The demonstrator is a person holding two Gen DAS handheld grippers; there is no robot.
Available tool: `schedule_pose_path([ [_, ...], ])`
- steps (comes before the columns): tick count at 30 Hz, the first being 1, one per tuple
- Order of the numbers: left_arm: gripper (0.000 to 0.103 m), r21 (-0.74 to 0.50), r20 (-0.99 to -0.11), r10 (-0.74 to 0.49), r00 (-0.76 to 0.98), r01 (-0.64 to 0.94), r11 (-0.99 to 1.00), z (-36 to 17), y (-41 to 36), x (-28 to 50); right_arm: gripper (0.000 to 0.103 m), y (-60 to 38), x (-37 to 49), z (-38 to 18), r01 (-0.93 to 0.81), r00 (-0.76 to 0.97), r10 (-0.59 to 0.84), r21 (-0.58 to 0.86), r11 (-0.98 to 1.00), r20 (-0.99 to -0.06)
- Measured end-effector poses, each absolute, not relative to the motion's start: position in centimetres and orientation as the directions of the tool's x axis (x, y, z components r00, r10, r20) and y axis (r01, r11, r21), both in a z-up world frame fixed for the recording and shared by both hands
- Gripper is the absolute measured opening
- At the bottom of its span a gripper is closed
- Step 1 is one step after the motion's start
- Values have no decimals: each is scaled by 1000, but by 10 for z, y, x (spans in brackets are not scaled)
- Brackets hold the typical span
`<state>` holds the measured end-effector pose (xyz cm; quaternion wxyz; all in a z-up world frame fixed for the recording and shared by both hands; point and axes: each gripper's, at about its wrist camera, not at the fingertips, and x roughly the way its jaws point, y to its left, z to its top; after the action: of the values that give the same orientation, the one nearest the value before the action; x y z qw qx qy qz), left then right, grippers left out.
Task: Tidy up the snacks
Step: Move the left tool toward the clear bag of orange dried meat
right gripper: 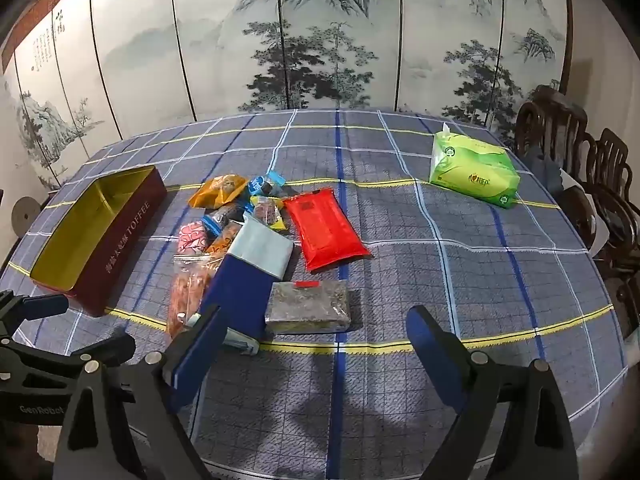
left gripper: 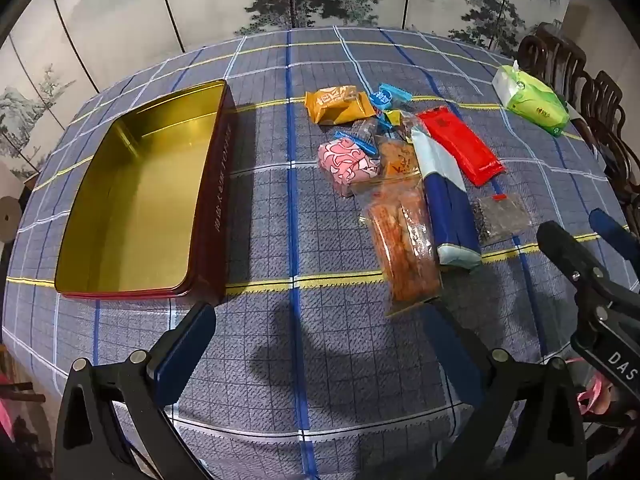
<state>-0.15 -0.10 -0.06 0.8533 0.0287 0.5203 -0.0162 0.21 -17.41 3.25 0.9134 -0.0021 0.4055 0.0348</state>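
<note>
On the table, covered by a blue plaid tablecloth (left gripper: 280, 184), a red tin (left gripper: 208, 208) marked TOFFEE stands open and empty, showing its gold interior. To the right of the tin, apart from it, lies a loose pile of snacks. The pile contains an orange packet (left gripper: 338, 105) at the far end, small blue-wrapped candies (left gripper: 388, 98) beside it, a pink patterned packet (left gripper: 348, 164), a clear bag of orange-red sticks (left gripper: 404, 248) nearest the camera, a long blue-and-pale-blue package (left gripper: 448, 200) resting partly against that bag, and a red flat pack (left gripper: 460, 144) just to the right. A small clear bag of dark contents (right gripper: 308, 306) with a red strip lies beside the blue package. A green tissue pack (right gripper: 474, 172) sits well apart at the far right of the table. A painted folding screen (right gripper: 280, 40) stands behind the table, and dark wooden chairs (right gripper: 580, 152) stand at the right edge. The left gripper (left gripper: 320, 348) hangs above bare cloth, between the tin and the pile, jaws spread wide with nothing between them. The right gripper (right gripper: 316, 348) hangs near the dark bag, jaws likewise spread wide and empty.
</note>
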Motion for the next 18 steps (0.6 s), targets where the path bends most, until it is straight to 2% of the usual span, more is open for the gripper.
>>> schedule_pose_path([
  [4, 102, 14, -900, -13, 436, 57, 998, -8, 4, 1, 93, -173, 1, 30, -70, 676, 71, 31, 997, -734],
  [11, 102, 37, -909, 12, 417, 54, 998, -12, 3, 5, 93, -175, 10, 24, -58, 621, 97, 78, 995, -778],
  [18, 102, 46, -912, 18, 411, 59, 997, -18, 2, 7, 93, -166, 12, 16, -85, 585, 70, 24, 996, -808],
])
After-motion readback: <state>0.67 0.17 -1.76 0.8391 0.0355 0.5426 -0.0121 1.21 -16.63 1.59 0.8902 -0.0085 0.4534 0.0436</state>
